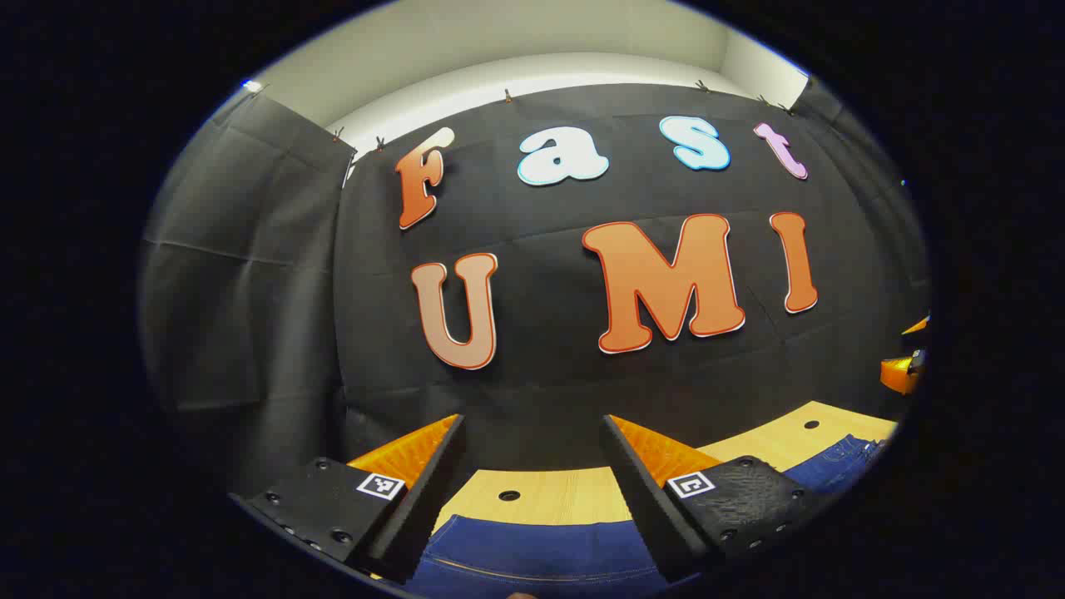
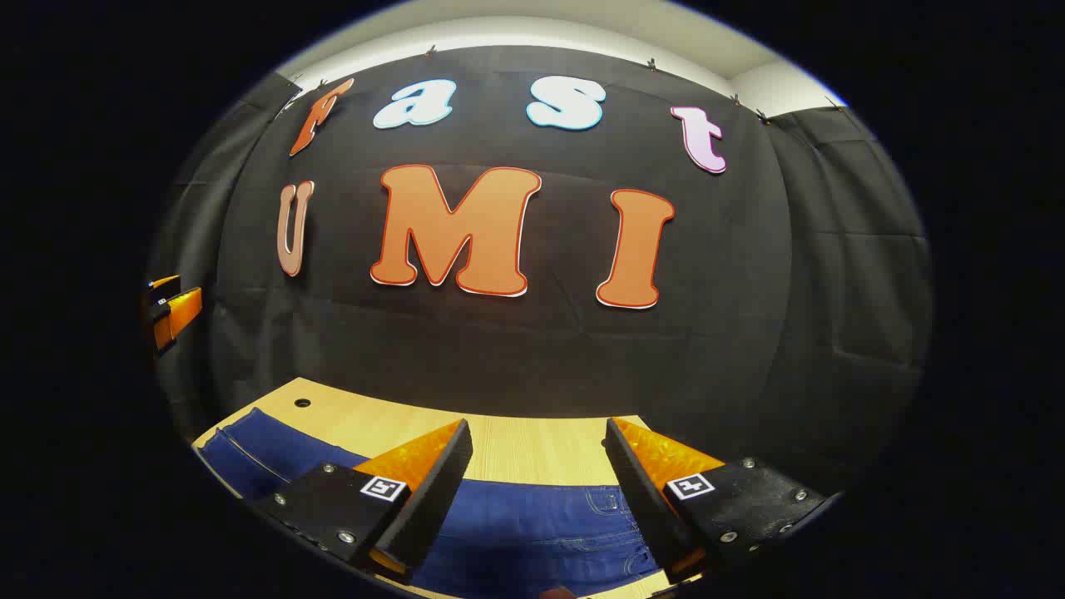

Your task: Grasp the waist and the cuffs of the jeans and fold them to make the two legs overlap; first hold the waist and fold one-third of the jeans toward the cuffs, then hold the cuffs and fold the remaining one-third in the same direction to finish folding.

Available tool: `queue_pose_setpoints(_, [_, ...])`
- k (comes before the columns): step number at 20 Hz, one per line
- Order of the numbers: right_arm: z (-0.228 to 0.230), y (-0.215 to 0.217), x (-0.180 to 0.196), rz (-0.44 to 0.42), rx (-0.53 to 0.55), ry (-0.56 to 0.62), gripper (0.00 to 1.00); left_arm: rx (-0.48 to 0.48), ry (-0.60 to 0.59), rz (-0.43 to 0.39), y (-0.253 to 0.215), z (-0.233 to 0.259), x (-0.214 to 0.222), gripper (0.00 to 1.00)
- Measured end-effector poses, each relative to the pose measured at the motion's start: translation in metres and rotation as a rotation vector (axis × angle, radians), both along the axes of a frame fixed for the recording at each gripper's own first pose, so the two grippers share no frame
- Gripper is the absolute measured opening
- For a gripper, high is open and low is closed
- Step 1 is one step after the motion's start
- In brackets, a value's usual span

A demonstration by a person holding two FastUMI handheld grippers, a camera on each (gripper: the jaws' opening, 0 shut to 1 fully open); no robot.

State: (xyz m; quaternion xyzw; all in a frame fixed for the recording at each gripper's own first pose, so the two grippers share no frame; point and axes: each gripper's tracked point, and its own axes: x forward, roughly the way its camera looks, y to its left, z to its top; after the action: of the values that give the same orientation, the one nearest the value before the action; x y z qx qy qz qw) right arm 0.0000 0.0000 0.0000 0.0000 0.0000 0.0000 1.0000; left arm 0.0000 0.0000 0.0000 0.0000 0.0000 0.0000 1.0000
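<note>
Hovering over the blue jeans, both claws, left and right, gape released.

Pale wooden table (holes dot its top), perhaps laminate.

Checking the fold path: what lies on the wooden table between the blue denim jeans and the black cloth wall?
Bare light wooden table, with one small round hole in the left gripper view, separates blue denim jeans from black cloth wall.

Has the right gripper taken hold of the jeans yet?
Apart. In the right gripper view the right gripper is open, wood table and jeans showing between its spread fingers, nothing pinched.
</note>
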Motion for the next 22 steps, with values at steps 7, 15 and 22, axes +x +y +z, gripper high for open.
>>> queue_pose_setpoints(7, [0.004,-0.017,-0.002,-0.043,-0.004,-0.007,0.98,0.010,0.002,0.032,0.016,-0.002,0.002,1.00])
queue_pose_setpoints(15, [0.006,-0.047,-0.003,-0.120,-0.014,-0.003,0.98,0.021,0.013,0.050,0.028,-0.002,0.008,0.98])
queue_pose_setpoints(22, [-0.011,-0.051,-0.002,-0.117,0.017,0.042,0.98,-0.027,0.057,0.038,0.026,-0.017,0.010,0.99])
